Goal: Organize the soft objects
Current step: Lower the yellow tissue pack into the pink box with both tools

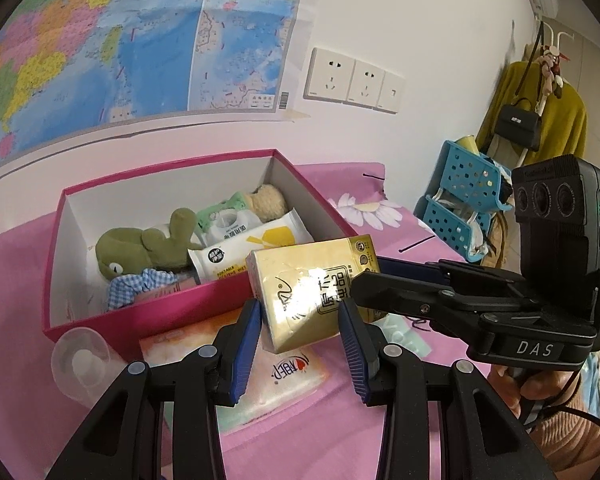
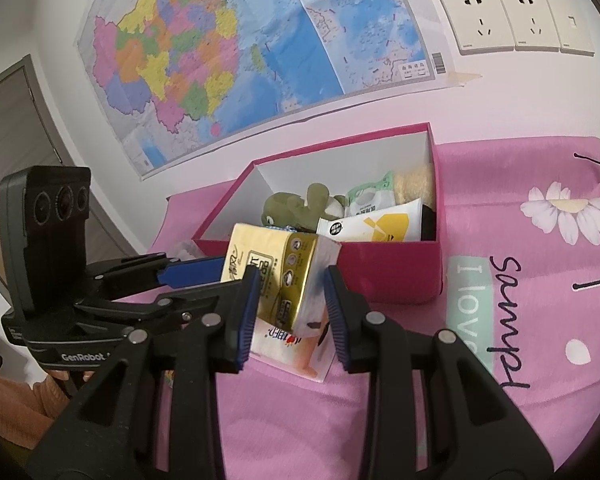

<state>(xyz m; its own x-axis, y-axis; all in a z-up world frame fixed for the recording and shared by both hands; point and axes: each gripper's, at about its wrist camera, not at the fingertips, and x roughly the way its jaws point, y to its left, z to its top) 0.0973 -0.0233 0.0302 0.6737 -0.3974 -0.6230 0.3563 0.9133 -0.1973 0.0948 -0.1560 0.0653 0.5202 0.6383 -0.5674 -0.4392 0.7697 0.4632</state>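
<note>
A gold tissue pack (image 1: 312, 284) (image 2: 280, 272) is tilted, resting on an orange-and-white tissue pack (image 1: 260, 376) (image 2: 296, 348) in front of a magenta box (image 1: 168, 304) (image 2: 396, 268). The box holds a green plush frog (image 1: 140, 248) (image 2: 296, 208), wet-wipe packs (image 1: 252, 248) (image 2: 372, 224), a tan plush (image 1: 266, 202) and blue checked cloth (image 1: 140, 284). My left gripper (image 1: 300, 344) straddles the gold pack, its blue pads at the pack's sides. My right gripper (image 2: 290, 316) also straddles it from the other side, and shows in the left wrist view (image 1: 400, 284).
A pink flowered cloth (image 2: 520, 280) covers the surface. A clear plastic cup (image 1: 80, 360) lies left of the box. A blue perforated rack (image 1: 464, 208) and hanging yellow coat (image 1: 540, 112) stand at right. A map (image 2: 240, 52) and wall sockets (image 1: 352, 80) are behind.
</note>
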